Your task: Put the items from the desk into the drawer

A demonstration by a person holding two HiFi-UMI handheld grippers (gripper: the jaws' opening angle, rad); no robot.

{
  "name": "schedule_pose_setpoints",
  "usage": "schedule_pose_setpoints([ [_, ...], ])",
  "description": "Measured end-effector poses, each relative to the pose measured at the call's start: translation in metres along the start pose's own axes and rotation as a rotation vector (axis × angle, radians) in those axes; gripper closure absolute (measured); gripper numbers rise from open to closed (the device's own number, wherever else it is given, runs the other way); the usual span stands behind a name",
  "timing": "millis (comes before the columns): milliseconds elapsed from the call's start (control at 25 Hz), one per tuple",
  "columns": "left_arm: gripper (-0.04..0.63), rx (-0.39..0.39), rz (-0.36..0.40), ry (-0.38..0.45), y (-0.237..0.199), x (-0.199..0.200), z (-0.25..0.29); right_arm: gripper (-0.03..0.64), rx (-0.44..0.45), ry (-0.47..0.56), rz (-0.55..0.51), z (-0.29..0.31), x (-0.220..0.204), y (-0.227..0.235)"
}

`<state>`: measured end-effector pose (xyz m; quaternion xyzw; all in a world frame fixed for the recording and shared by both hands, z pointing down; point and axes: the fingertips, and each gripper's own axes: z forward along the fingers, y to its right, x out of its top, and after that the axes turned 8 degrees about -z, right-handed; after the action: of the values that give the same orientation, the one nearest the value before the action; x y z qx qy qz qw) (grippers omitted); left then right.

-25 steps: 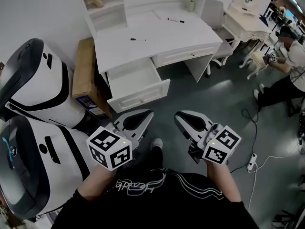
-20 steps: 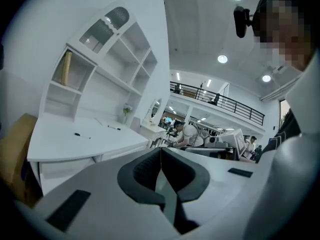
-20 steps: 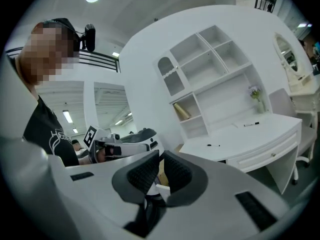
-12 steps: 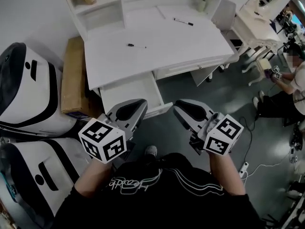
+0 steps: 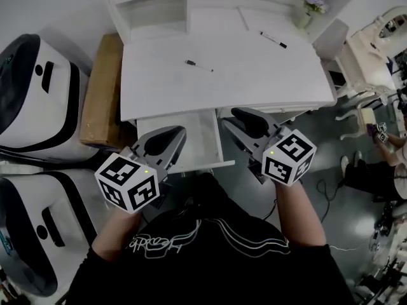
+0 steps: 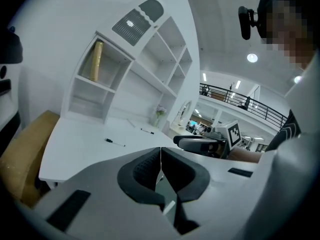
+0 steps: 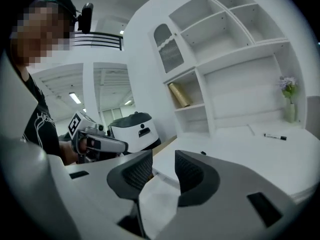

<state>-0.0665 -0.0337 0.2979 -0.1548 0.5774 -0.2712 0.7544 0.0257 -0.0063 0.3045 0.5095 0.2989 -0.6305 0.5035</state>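
Head view: white tabletop (image 5: 254,75) carries two black pens, well apart, both lying flat. The nearer pen (image 5: 198,65) sits toward the middle; the farther pen (image 5: 273,40) lies toward the back right, near a small vase of flowers (image 5: 310,5).

The drawer (image 5: 194,129) stands pulled out below the front edge of the tabletop.

Left gripper (image 5: 166,138) hangs over the drawer's left part. Its own view shows the jaws pressed together, with nothing between them.

Right gripper (image 5: 238,118) is just beside the drawer's right edge, at the tabletop's front. Its jaws stand apart and the gap is empty.

Neither gripper touches a pen.

Cardboard box (image 5: 102,91) leans at the desk's left side.
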Motion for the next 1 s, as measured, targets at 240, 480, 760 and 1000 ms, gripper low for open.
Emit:
schedule_pose_setpoints([
  [240,0.574,0.143,-0.090,0.013,-0.061,0.018,0.031,0.452,0.084,-0.102,-0.067,0.073,-0.004,0.080],
  [480,0.574,0.234,-0.156,0.041,-0.108,0.027,0.062,0.442,0.140,-0.241,-0.173,0.145,-0.031,0.149],
  [760,0.574,0.330,-0.216,0.061,-0.149,0.024,0.070,0.439,0.170,-0.428,-0.342,0.213,-0.084,0.206],
  [1000,0.574,0.376,-0.252,0.058,-0.169,0.013,0.065,0.443,0.179,-0.530,-0.363,0.239,-0.119,0.227],
])
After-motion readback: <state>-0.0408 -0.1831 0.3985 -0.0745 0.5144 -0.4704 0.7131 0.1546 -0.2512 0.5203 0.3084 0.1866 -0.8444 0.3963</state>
